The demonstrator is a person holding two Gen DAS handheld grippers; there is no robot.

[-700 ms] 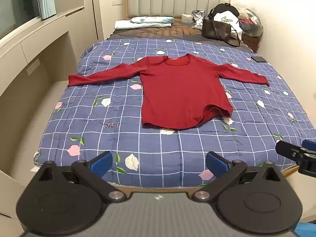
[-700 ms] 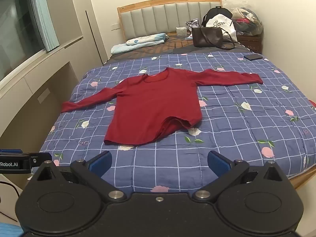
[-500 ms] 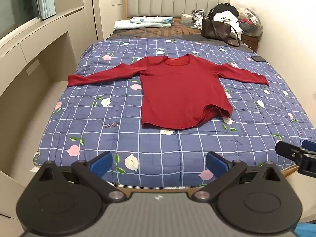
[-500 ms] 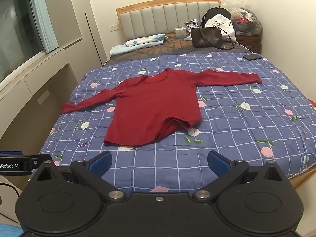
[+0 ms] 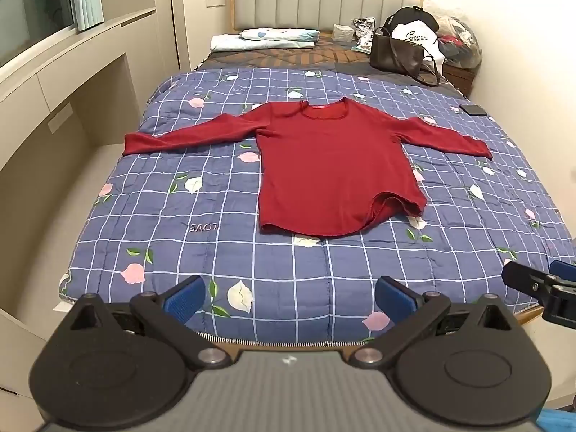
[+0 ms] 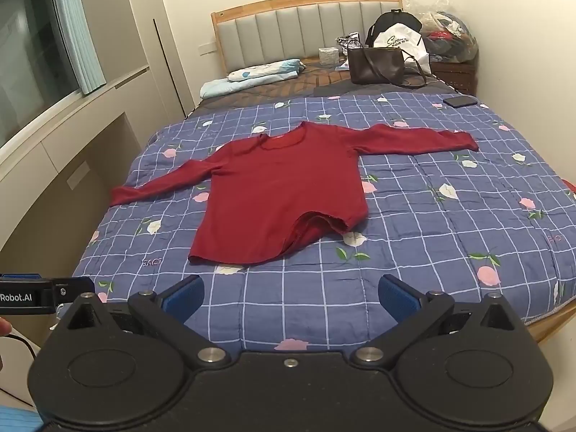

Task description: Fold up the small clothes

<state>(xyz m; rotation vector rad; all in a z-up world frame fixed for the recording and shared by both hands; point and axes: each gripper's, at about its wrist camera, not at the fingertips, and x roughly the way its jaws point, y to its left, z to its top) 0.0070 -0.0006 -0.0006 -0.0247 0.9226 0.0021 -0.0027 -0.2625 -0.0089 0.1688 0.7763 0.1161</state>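
A red long-sleeved shirt (image 5: 334, 165) lies flat on the blue checked quilt (image 5: 201, 248), both sleeves spread out to the sides, its hem turned up at the lower right corner. It also shows in the right wrist view (image 6: 277, 194). My left gripper (image 5: 289, 297) is open and empty, held off the foot of the bed, well short of the shirt. My right gripper (image 6: 289, 297) is open and empty too, also back from the bed's near edge. Each gripper shows at the edge of the other's view.
A brown handbag (image 5: 396, 54), white and clear bags and folded bedding (image 5: 266, 37) lie at the head of the bed. A dark phone (image 5: 473, 109) lies on the quilt at the far right. A cabinet ledge (image 5: 54, 82) runs along the left wall.
Both cameras have shifted very slightly. The shirt has not moved and both grippers stay open.
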